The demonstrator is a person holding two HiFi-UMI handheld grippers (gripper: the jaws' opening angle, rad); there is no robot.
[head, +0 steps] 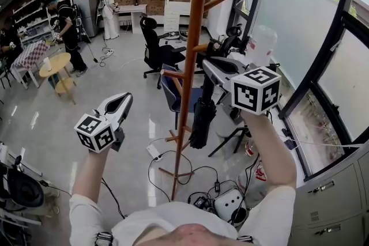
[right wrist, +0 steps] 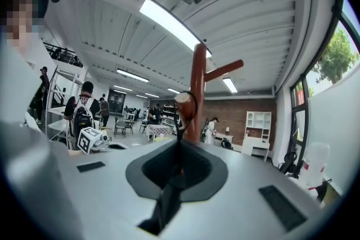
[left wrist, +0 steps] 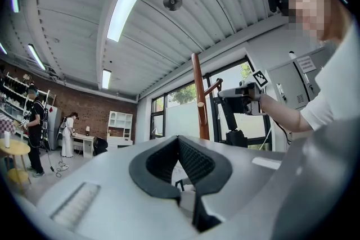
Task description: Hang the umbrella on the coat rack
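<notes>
— Sleeves (head: 86, 216) of white cloth are filling the bottom edge; what is sitting above them?
— Left hand-held gripper (head: 128, 98) is hovering left of the coat rack (head: 193, 37), jaw tips together, nothing in them. Right hand-held gripper (right wrist: 180, 143) is pinching a thin black strap (right wrist: 178, 131) looping over a rounded wooden peg (right wrist: 184, 103).
— And the umbrella (head: 203, 115)?
— Hanging beside the glossy reddish pole, a folded black fabric bundle. Its top is hiding behind the gripper, and the handle is impossible to make out.
</notes>
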